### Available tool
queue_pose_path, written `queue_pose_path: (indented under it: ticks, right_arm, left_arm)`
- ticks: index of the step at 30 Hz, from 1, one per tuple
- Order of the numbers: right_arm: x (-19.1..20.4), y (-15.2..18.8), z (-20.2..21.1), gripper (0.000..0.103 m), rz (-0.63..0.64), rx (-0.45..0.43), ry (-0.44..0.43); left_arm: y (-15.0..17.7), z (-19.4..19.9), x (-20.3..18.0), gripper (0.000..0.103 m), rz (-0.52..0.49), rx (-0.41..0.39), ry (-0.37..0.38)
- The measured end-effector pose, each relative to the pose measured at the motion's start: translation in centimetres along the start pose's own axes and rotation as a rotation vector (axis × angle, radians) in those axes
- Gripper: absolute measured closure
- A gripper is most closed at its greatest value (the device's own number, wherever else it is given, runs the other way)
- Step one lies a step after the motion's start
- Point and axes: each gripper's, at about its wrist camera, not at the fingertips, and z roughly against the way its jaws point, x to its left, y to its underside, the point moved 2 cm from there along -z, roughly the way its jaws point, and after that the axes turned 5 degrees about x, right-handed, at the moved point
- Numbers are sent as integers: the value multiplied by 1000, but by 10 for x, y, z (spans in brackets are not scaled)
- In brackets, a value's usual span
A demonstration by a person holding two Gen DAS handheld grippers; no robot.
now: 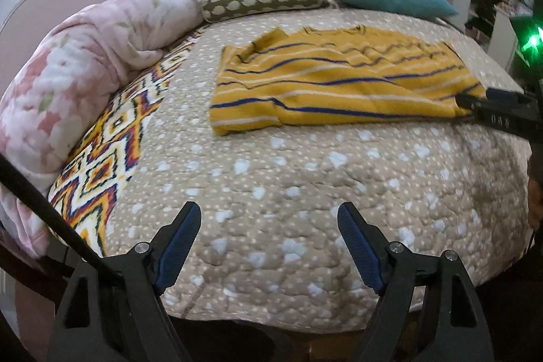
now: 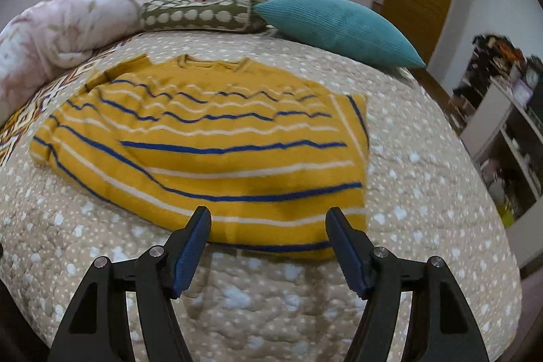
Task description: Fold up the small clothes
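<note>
- The left gripper (image 1: 269, 219) tilts down over the bare beige quilted bedspread with pale spots (image 1: 305, 192), its blue-padded fingers (image 1: 180, 243) apart and holding nothing.
- The right gripper (image 2: 268, 223) tilts down at the near hem of the mustard-yellow knit shirt with blue and white stripes (image 2: 210, 138), fingers apart, nothing clamped between them.
- The shirt lies flat mid-bed, sleeves folded inward, neckline toward the far side.
- Along the far edge lie a rumpled pink floral blanket (image 1: 68, 70), an olive bolster with pale dots (image 2: 200, 14) and a teal ribbed cushion (image 2: 339, 26).
- A zigzag-patterned cloth (image 1: 112, 141) shows beside the blanket.
</note>
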Motion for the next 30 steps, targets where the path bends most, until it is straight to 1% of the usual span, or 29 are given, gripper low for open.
queue_pose_path:
  ticks: [6,13,21,30]
  right_arm:
    - [-4,-1,0,28,-57,-23,-17]
    - [1,-3,5,28,-51,-47,-11]
    - [8,-2,0,27,-38,-39,-11]
    - [4,2,-7,25,-54,-23,-11]
  left_arm:
    - [2,-9,-4,21,-4,36,10]
    - [5,-19,0,21,5,65,23]
    - [8,-27,4,21,18,89,34]
    - [9,-36,6,21,24,112,46]
